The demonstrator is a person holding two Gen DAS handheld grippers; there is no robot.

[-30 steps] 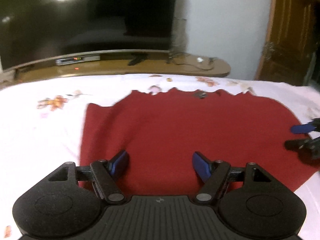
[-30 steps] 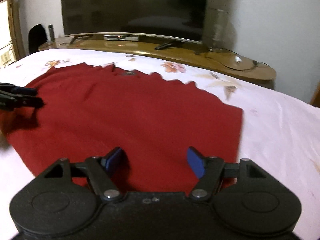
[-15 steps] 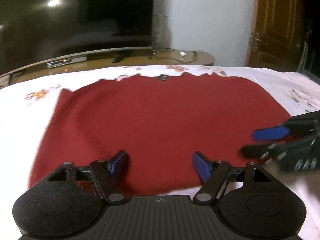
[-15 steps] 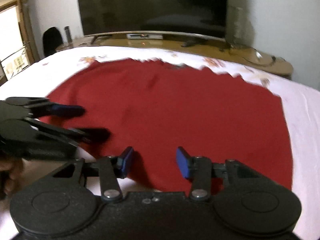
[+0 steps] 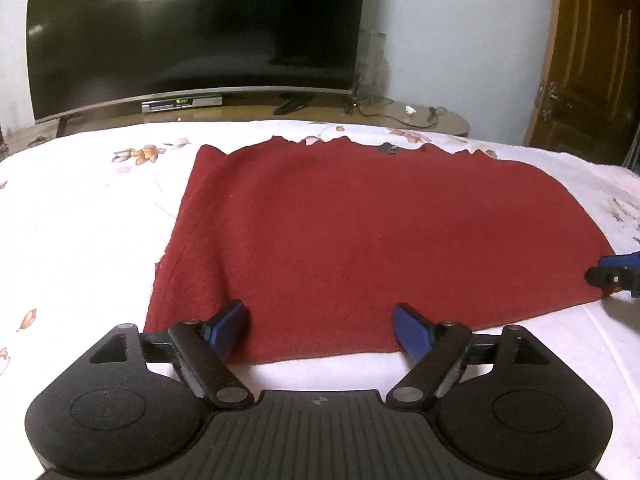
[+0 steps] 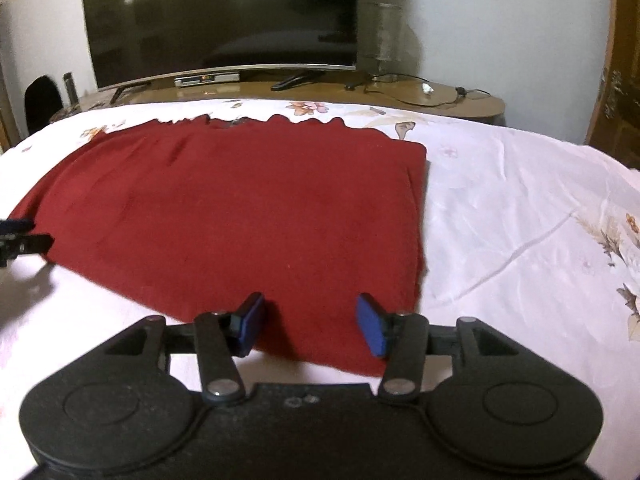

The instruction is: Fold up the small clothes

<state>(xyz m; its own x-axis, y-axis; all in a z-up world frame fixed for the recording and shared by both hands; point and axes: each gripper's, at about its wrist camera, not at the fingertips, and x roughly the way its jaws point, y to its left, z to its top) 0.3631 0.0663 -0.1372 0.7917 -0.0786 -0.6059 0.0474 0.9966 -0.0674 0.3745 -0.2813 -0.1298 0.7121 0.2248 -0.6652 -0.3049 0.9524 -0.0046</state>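
Note:
A dark red garment lies flat on the white floral bedsheet, its wavy hem at the far side. My left gripper hovers over the garment's near edge towards the left corner. Its jaws are opening and the blue pads straddle the hem without pressing it. My right gripper stands over the near edge of the garment close to the right corner. Its jaws are opening too, with cloth under the gap but not pinched. Each gripper shows at the edge of the other's view: the right gripper, the left gripper.
Beyond the bed stands a low wooden TV stand with a large dark TV, a set-top box, a remote and cables. A wooden door is at the right. The bedsheet spreads wide to the right of the garment.
The two grippers have drawn apart along the garment's near edge, each now towards its own corner. The left jaws stand wider; the right jaws narrowed, then widened a little.

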